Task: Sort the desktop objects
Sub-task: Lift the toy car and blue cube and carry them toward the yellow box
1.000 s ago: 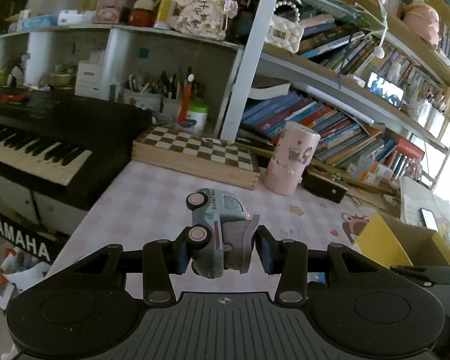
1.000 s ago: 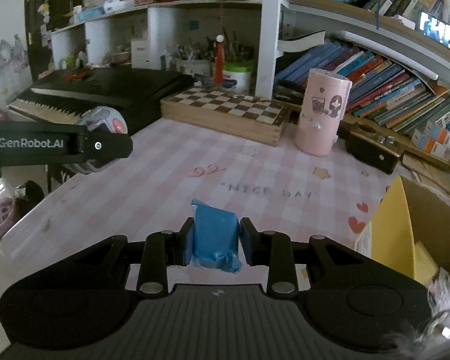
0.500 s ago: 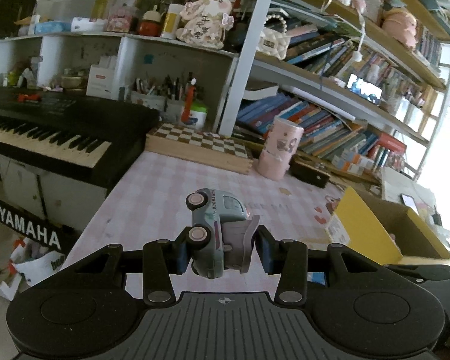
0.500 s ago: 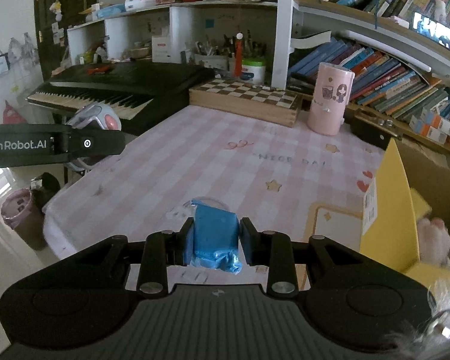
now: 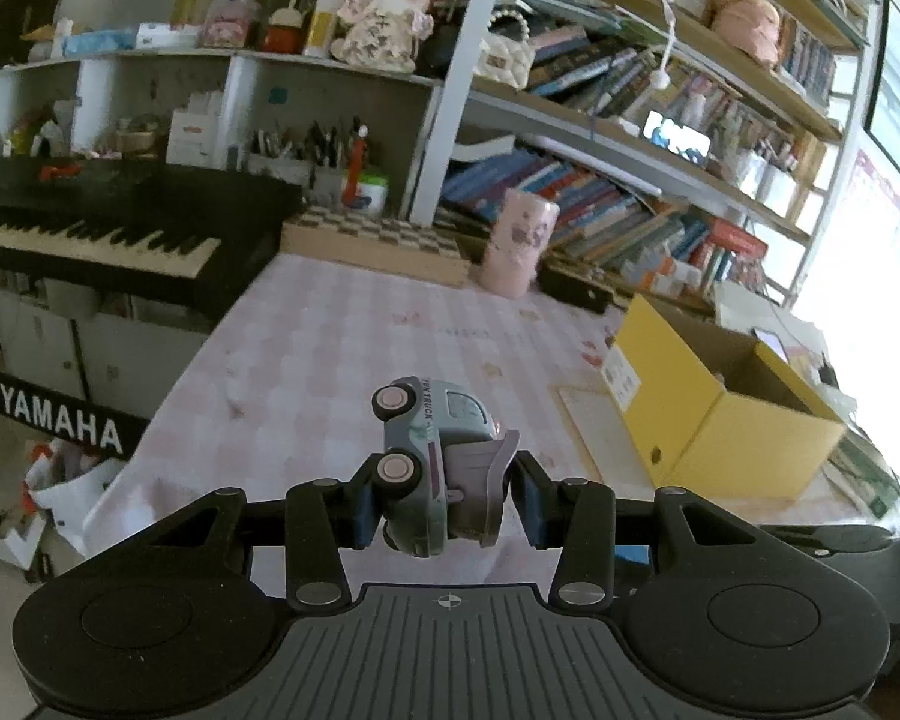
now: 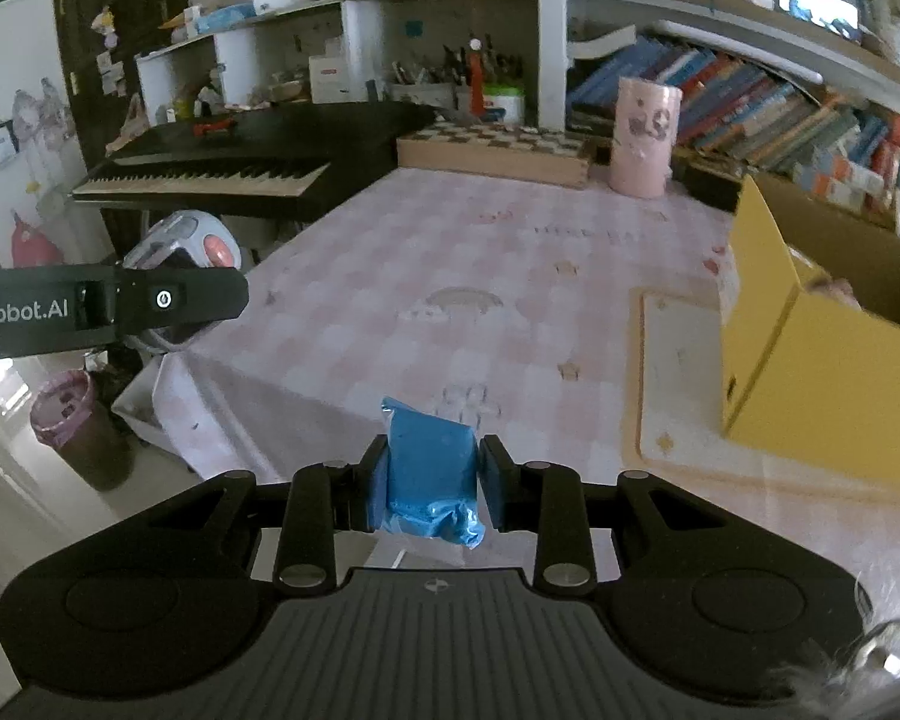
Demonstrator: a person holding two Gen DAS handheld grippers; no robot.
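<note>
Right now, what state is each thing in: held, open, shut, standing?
Left tool: shut on the toy car.
Toy car: gripped, turned on its side, wheels facing left, off the table.
Right tool: shut on the blue packet.
Blue packet: gripped, crinkled, off the table.
Yellow box: open at the top, on the table.
Pink cup: standing upright.
Chessboard box: closed, lying flat.

"YAMAHA" runs in white along the keyboard stand (image 5: 60, 426) at left; "FUN TRUCK" marks the toy truck (image 5: 435, 450); "nRobot.AI" shows on the left gripper (image 6: 108, 306).
</note>
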